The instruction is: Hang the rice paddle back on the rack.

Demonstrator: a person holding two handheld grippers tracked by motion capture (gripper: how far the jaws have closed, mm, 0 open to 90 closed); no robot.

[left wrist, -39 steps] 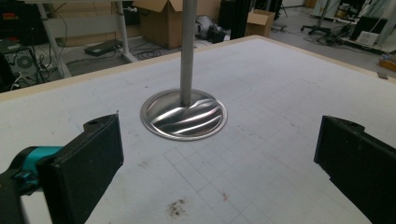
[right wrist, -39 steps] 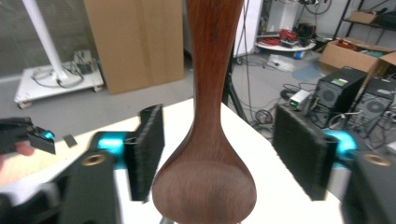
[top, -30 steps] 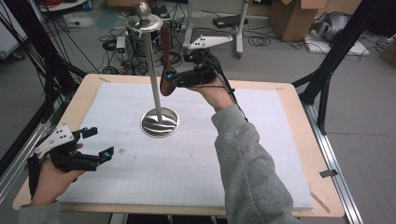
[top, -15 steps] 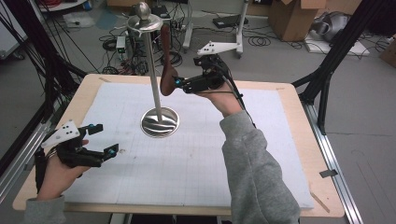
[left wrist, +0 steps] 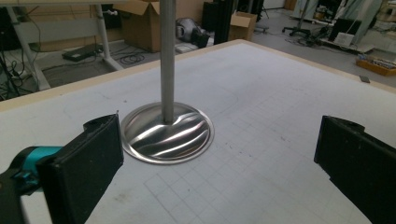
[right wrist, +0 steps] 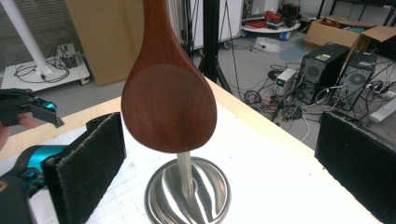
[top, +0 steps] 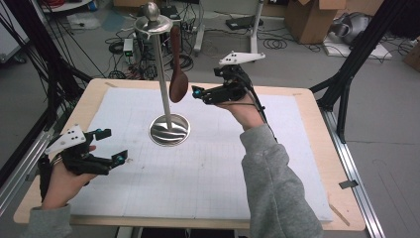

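- The tabletop (top: 307,148) is a pale wooden board covered almost to its edges by a white gridded mat (top: 208,173), with a workshop floor of cables and cardboard boxes around it.
- A metal stand (top: 163,84) rises from the far middle of the mat: a round shiny base (top: 170,130) sits flat on the mat, a thin upright pole goes up from its centre, and a small disc with a ball knob tops it.
- A dark brown wooden spoon (top: 177,67) hangs from the disc at the top of the stand, handle up and bowl down, just to the right of the pole and well above the base; in the right gripper view its bowl (right wrist: 169,100) hangs in front of the pole, between the two black pads but touching neither.
- The right gripper (top: 200,93) is held level in the air just right of the spoon's bowl, pointing at it; its jaws have just been opening and now stand wide apart, with nothing clamped.
- The left gripper (top: 113,146) hovers low over the near left part of the mat, well apart from the stand, pointing toward the base; its jaws are spread wide, and in the left gripper view the base (left wrist: 167,133) lies beyond them with nothing between the pads.
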